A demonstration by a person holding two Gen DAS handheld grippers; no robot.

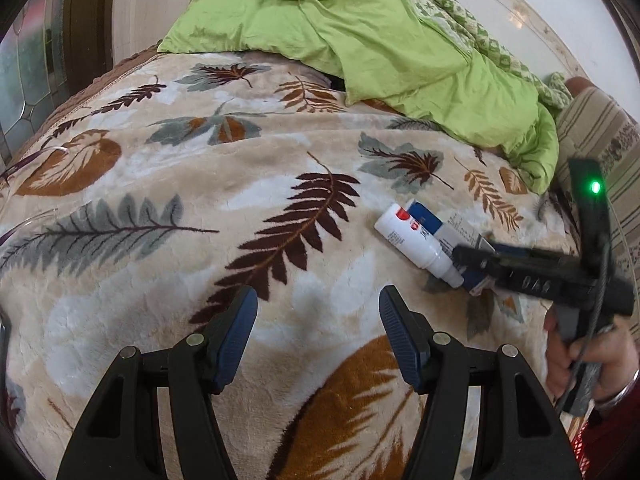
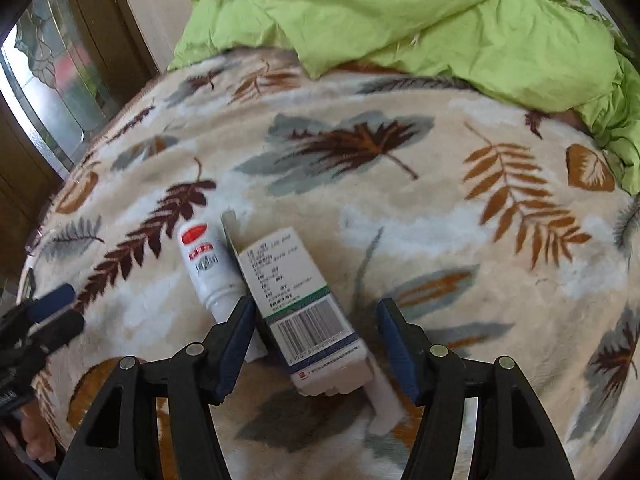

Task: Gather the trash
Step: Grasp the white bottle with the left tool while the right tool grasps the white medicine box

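Note:
A white medicine bottle [image 2: 208,268] with a red label lies on the leaf-patterned blanket [image 2: 400,220], beside an open white and blue medicine box [image 2: 304,320] with a barcode. My right gripper [image 2: 316,344] is open, with the box's near end between its fingers and the bottle just outside the left finger. In the left wrist view the bottle [image 1: 408,240] and box [image 1: 440,224] lie at the right, with the right gripper [image 1: 476,258] reaching onto them. My left gripper [image 1: 318,332] is open and empty over the blanket, left of the trash.
A green quilt [image 1: 380,48] is bunched at the back of the bed. A striped cushion [image 1: 596,148] lies at the right. A glass-panelled door [image 2: 60,80] stands beyond the bed's left edge. The left gripper's fingers [image 2: 56,312] show at the right wrist view's left edge.

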